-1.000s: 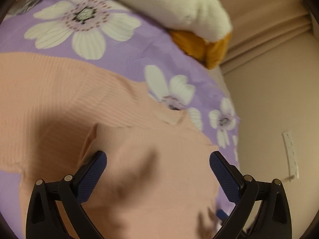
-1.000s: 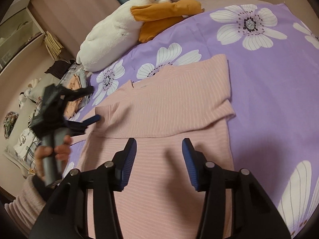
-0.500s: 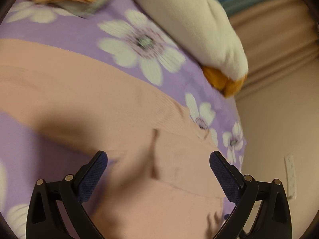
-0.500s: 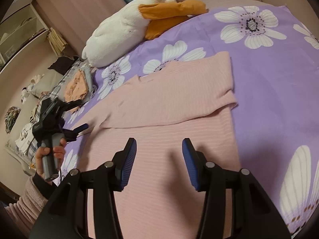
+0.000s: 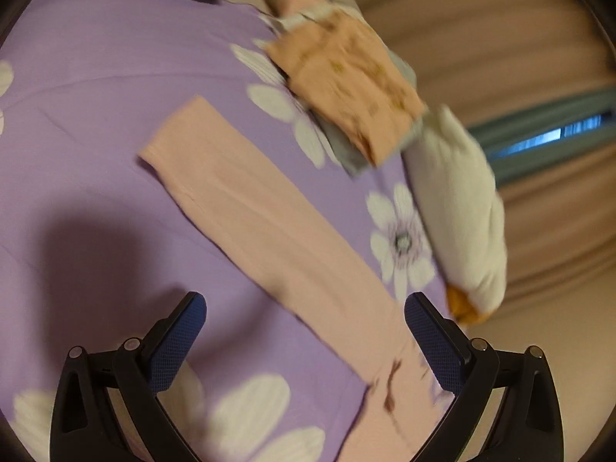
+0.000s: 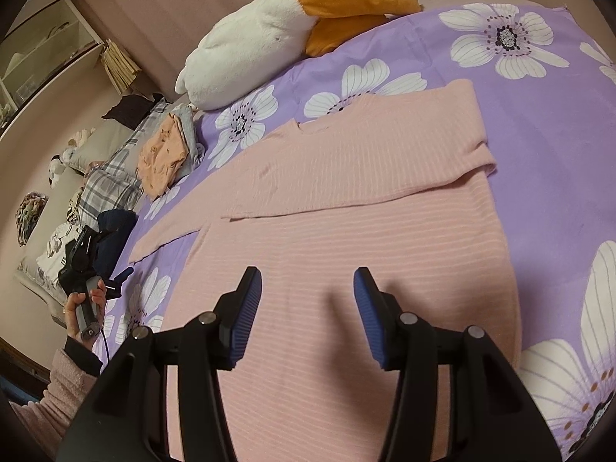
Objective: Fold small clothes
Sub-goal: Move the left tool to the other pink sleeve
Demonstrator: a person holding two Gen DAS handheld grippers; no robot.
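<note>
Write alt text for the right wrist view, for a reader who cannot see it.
A pink ribbed sweater lies flat on a purple floral bedspread, one sleeve folded across its chest and the other stretched out, with the open right gripper above its lower body. At far left, a hand holds the left gripper off the sweater; a white plush goose lies beyond.

Lighting: warm, dim indoor light in both views; no glare. Left wrist view: motion blur throughout, strongest on the folded peach printed garment [image 5: 348,88] and white plush goose toy [image 5: 462,208]; a broad soft shadow lies on the purple flowered bedsheet [image 5: 96,115]. Right wrist view: sharp, with faint shadows on the pink ribbed knit sweater [image 6: 346,269] just ahead of the blue-padded fingers [image 6: 365,300]. Both: strong fisheye bending, dark vignette at the corners.
</note>
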